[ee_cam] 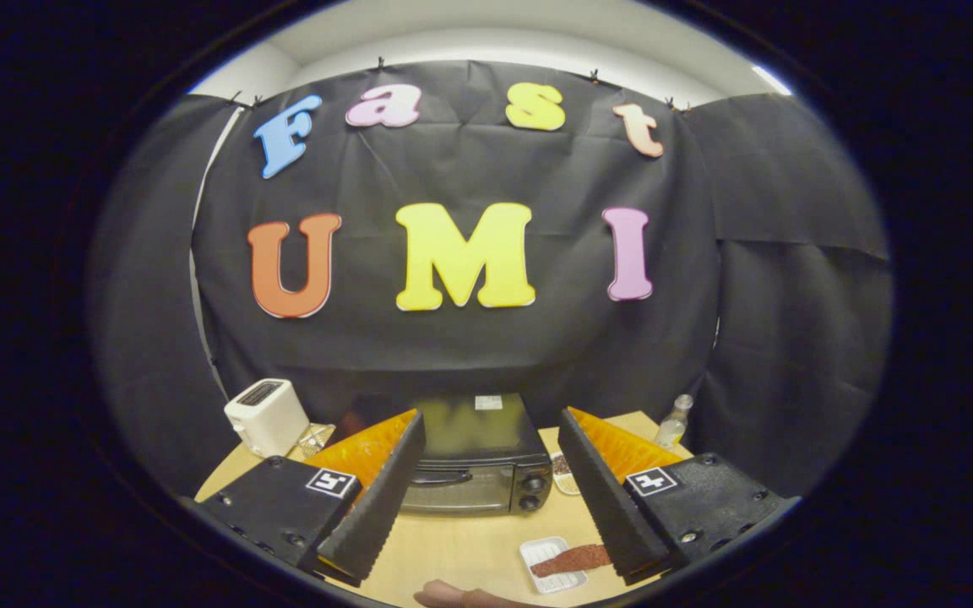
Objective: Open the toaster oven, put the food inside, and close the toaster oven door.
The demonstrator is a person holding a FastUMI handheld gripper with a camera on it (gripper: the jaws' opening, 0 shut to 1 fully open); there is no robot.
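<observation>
Black toaster oven [474, 460] on the table [461, 549], door closed; food [571, 559] waits in its tray [537, 567]. Fingers [486, 494] spread, empty: every step remains.

Black toaster oven [474, 460] stood on table beyond fingers, door shut, two knobs at right. Reddish-brown food strip [573, 559] lay in white tray [537, 553], nearer, beside one finger.

Counts around the toaster oven

One toaster oven [474, 460], door shut, two knobs [530, 492]; one white toaster [267, 415] left of it; one clear bottle [674, 420] right of it; two white trays in front: one [551, 564] with food [573, 559], one [565, 473] beside the oven.
</observation>
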